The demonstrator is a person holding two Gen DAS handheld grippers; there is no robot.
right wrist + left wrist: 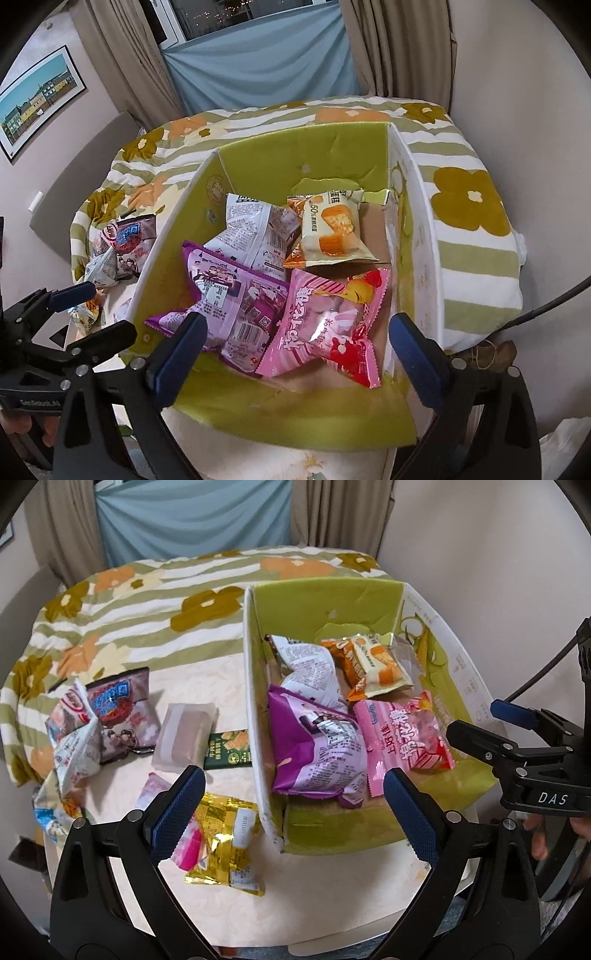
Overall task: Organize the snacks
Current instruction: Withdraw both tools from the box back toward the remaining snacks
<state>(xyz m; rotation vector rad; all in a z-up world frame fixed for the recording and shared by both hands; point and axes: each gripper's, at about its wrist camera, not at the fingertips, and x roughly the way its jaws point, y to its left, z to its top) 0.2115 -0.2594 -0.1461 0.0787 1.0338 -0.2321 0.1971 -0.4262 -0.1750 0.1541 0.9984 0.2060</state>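
A green cardboard box (321,602) (332,155) stands on the table and holds several snack packs: a purple pack (317,746) (229,299), a pink pack (402,734) (328,321), a white pack (310,668) (255,232) and a cream cake pack (380,668) (332,229). My left gripper (293,805) is open and empty, above the box's near left corner. A gold pack (225,845) lies below it on the table. My right gripper (295,347) is open and empty over the box's near edge; it also shows in the left wrist view (480,723).
Loose packs lie on the table left of the box: a brown bag (125,712), a white bag (74,753), a clear wrapped bar (184,734), a dark green pack (231,749). A floral blanket (147,602) lies behind. A wall is at the right.
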